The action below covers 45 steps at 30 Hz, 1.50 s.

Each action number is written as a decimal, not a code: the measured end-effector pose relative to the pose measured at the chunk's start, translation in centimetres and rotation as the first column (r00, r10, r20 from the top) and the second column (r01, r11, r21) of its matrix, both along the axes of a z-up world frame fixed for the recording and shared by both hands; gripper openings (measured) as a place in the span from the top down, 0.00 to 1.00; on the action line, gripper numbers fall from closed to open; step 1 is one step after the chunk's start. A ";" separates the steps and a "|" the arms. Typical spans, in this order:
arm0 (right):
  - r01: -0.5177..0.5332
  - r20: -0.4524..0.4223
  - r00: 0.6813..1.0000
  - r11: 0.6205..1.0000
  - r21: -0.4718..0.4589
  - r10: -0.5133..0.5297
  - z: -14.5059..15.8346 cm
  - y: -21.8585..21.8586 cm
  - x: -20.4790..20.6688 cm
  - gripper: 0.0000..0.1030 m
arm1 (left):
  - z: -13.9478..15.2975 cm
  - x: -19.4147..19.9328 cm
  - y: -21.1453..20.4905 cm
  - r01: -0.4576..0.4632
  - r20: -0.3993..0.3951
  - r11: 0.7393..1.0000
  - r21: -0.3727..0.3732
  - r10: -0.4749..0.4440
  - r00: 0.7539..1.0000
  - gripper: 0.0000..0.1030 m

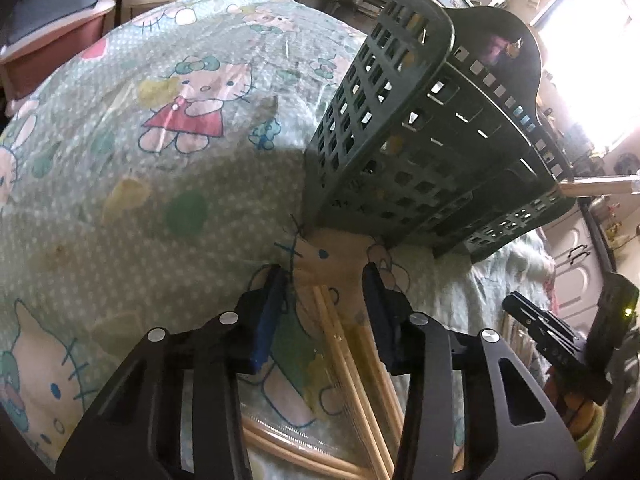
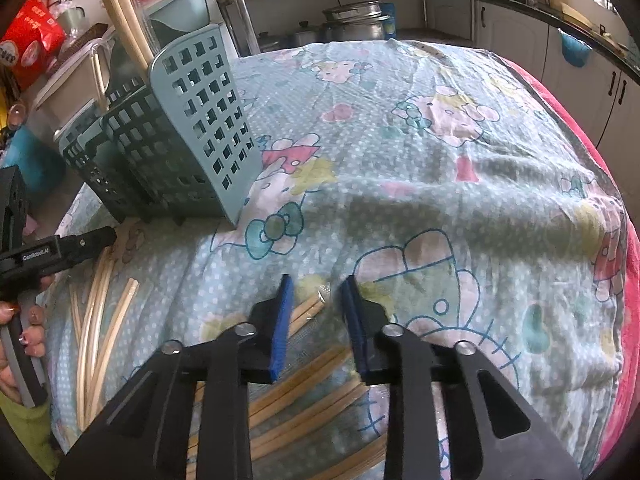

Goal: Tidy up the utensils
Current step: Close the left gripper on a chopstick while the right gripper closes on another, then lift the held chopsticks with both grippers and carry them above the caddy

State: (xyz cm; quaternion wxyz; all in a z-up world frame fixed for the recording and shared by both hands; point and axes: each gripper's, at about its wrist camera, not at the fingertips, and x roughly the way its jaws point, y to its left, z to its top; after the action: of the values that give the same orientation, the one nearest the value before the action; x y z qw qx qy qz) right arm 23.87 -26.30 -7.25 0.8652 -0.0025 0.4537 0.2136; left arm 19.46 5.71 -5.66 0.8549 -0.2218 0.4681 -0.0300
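A green slotted utensil basket (image 1: pixel 424 128) stands on the cartoon-print cloth, also in the right wrist view (image 2: pixel 188 132); chopsticks (image 2: pixel 120 16) stick up out of it. My left gripper (image 1: pixel 325 280) is open, just in front of the basket's base, over loose wooden chopsticks (image 1: pixel 352 364). My right gripper (image 2: pixel 318 286) is open over more chopsticks (image 2: pixel 304 384), some in clear wrap. The left gripper (image 2: pixel 60 252) shows at the left of the right wrist view, with chopsticks (image 2: pixel 96 320) below it. The right gripper (image 1: pixel 560 332) shows at the right of the left wrist view.
The table is covered by a pale green cartoon-print cloth (image 2: pixel 420 168). Storage tubs (image 2: pixel 68 92) and a red packet (image 2: pixel 32 40) stand behind the basket. Pots (image 2: pixel 356 20) and kitchen cabinets (image 2: pixel 516 36) line the back wall.
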 end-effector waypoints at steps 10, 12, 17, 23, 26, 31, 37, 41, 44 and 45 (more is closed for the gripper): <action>-0.009 0.043 0.999 1.000 0.014 0.009 1.0 0.1 -0.5 0.95 | -0.3 0.5 0.5 -0.014 0.008 0.999 0.030 0.014 1.000 0.92; -0.010 0.053 0.999 1.000 0.030 0.008 1.4 0.1 -0.8 0.96 | -0.1 0.5 0.9 -0.016 0.019 1.000 0.010 0.016 1.000 0.93; -0.009 0.081 0.997 0.998 0.068 0.003 2.8 -0.2 -1.3 0.98 | 0.6 -0.3 1.7 -0.025 0.051 0.999 -0.024 0.026 0.998 0.95; -0.028 0.127 0.992 0.991 0.130 0.011 5.1 -0.1 -2.7 0.99 | 3.0 -1.7 1.7 -0.015 0.129 1.000 -0.019 0.018 0.992 0.96; -0.050 0.167 0.986 0.988 0.147 0.025 6.6 0.4 -3.5 0.99 | 4.4 -2.3 1.4 -0.011 0.168 1.000 -0.014 0.013 0.986 0.96; -0.095 0.233 0.971 0.982 0.163 0.056 9.1 1.4 -4.8 0.99 | 6.6 -3.2 0.8 -0.006 0.237 1.000 0.007 0.004 0.971 0.96; -0.133 0.280 0.957 0.977 0.165 0.083 10.9 2.3 -5.8 0.99 | 8.7 -4.0 0.5 -0.002 0.297 1.000 0.018 -0.003 0.955 0.96; -0.154 0.301 0.948 0.975 0.160 0.101 11.7 3.1 -6.3 0.99 | 10.0 -4.5 0.1 -0.001 0.341 1.000 0.024 -0.007 0.940 0.97; -0.171 0.315 0.942 0.972 0.158 0.115 12.2 3.6 -6.7 0.99 | 11.0 -4.7 -0.1 -0.002 0.369 1.000 0.029 -0.009 0.929 0.97; -0.178 0.320 0.940 0.972 0.156 0.120 12.4 3.8 -6.9 0.99 | 11.3 -4.7 -0.1 -0.004 0.379 0.999 0.033 -0.009 0.925 0.97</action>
State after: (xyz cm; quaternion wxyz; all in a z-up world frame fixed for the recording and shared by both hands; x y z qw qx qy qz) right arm 17.01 -22.46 5.17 0.9032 0.0092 0.2899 0.3165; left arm 14.73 5.57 5.62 0.9327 -0.1971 0.2947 -0.0655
